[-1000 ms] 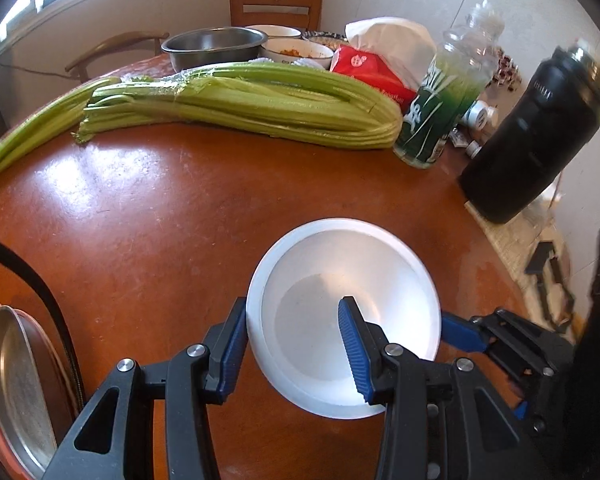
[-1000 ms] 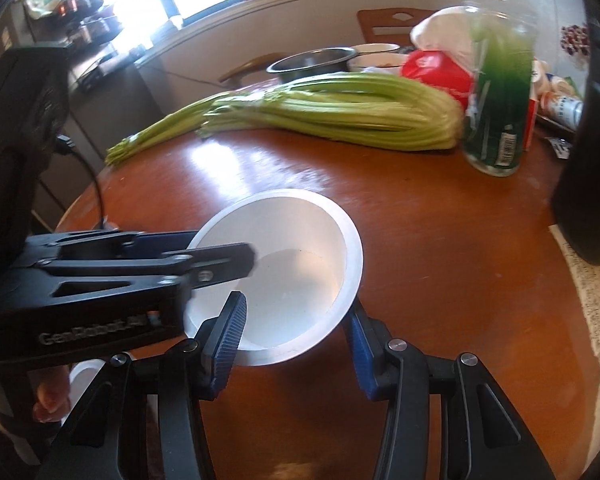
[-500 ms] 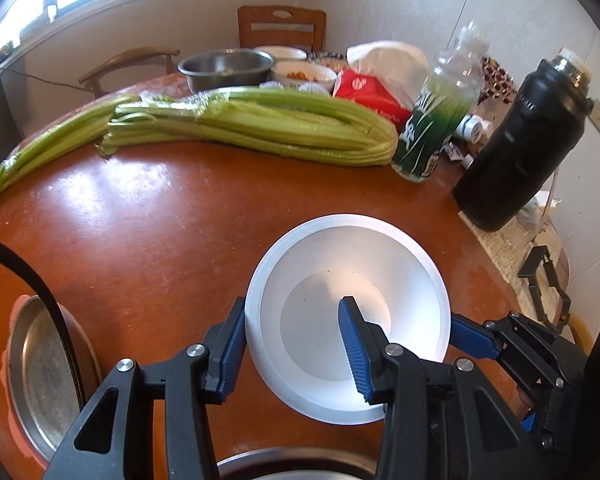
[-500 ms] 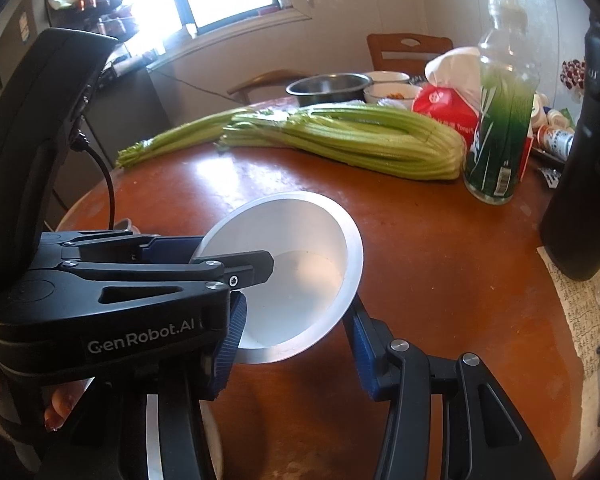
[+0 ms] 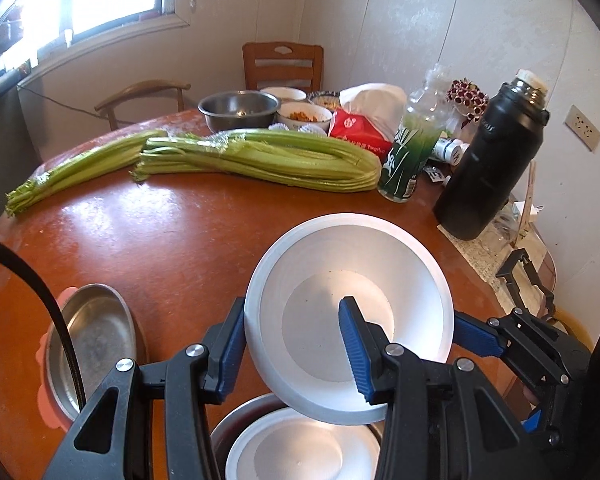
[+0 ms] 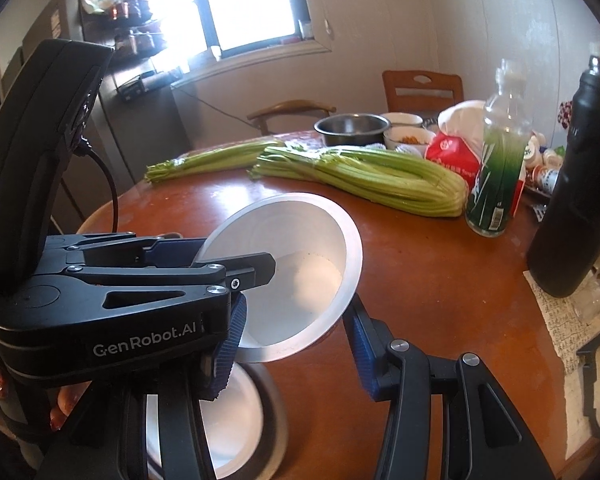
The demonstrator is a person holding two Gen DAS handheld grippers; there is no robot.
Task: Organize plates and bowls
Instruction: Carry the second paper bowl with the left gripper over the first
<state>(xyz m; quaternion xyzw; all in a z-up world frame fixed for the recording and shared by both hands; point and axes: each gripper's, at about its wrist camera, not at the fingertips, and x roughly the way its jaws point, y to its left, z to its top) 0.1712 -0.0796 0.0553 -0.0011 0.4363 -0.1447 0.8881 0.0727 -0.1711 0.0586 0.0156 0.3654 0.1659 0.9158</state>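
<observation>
Both wrist views close, downward; share table (image 5: pixel 148 240).

The round reddish-brown wooden worktop (image 5: pixel 148 240) bears long green celery bunches (image 5: pixel 260 158) far, a black flask (image 5: pixel 488 160) right, and an oval steel dish (image 5: pixel 92 340) near left.

Legible text, both views. "GenRobot.AI": white lettering on side of left gripper (image 6: pixel 256 276) body, seen fr. right wrist cam. Red packet (image 5: pixel 358 134): white round logo plus small line reading approx. "TongFu.." (last letters unclear); same packet (image 6: pixel 454 156) in right view, print too small to read. Green bottle (image 5: pixel 406 160): large white characters on label, not legible; barcode on its label in right view (image 6: pixel 496 188), digits unreadable. Black flask (image 5: pixel 490 160): faint embossed word near shoulder, cannot be made out. Paper sheet (image 6: pixel 564 328) at table edge: handwriting, illegible.
</observation>
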